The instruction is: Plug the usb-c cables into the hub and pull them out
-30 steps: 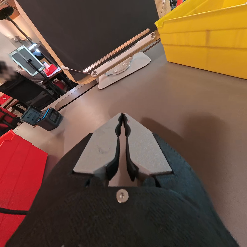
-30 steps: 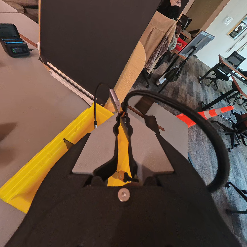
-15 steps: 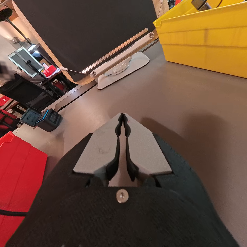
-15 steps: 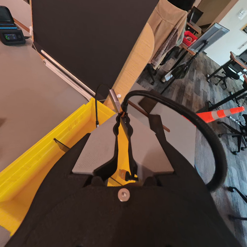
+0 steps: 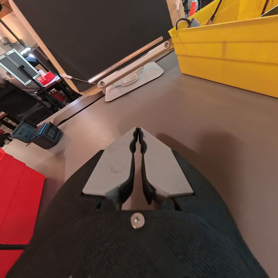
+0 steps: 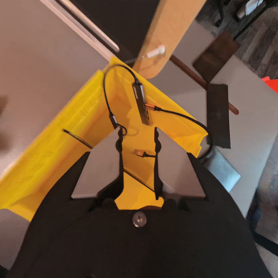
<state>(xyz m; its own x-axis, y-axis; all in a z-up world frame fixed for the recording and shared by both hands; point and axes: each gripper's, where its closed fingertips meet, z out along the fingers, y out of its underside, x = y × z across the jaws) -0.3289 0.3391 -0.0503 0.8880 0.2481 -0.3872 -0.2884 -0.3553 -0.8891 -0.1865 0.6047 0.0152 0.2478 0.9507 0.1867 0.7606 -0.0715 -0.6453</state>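
Note:
In the right wrist view my right gripper [image 6: 138, 129] is open over the yellow bin [image 6: 49, 150], with nothing between its pads. The slim dark grey hub [image 6: 141, 103] is inside the bin just beyond the fingertips, apart from them. A black cable with an orange plug [image 6: 150, 106] is plugged into the hub's side. A second orange plug [image 6: 139, 152] lies on the bin floor between my fingers, untouched. The hub's own short cable ends in a grey plug [image 6: 113, 120] by my left fingertip. My left gripper [image 5: 137, 129] is shut and empty above the brown table [image 5: 180, 120].
A black panel [image 5: 90, 37] on a white stand [image 5: 135, 78] rises at the table's back. The yellow bin [image 5: 225, 52] sits to the right of it. A small dark box [image 5: 46, 135] and a red bin [image 5: 15, 195] are at the left. Black tape [image 6: 218, 115] marks the table. The gap from one gripper's tips to the other's is roughly 30 cm.
My right gripper has opened and let go of the hub, which now sits down in the yellow bin with its cable still plugged in. My left gripper stays shut and has barely moved.

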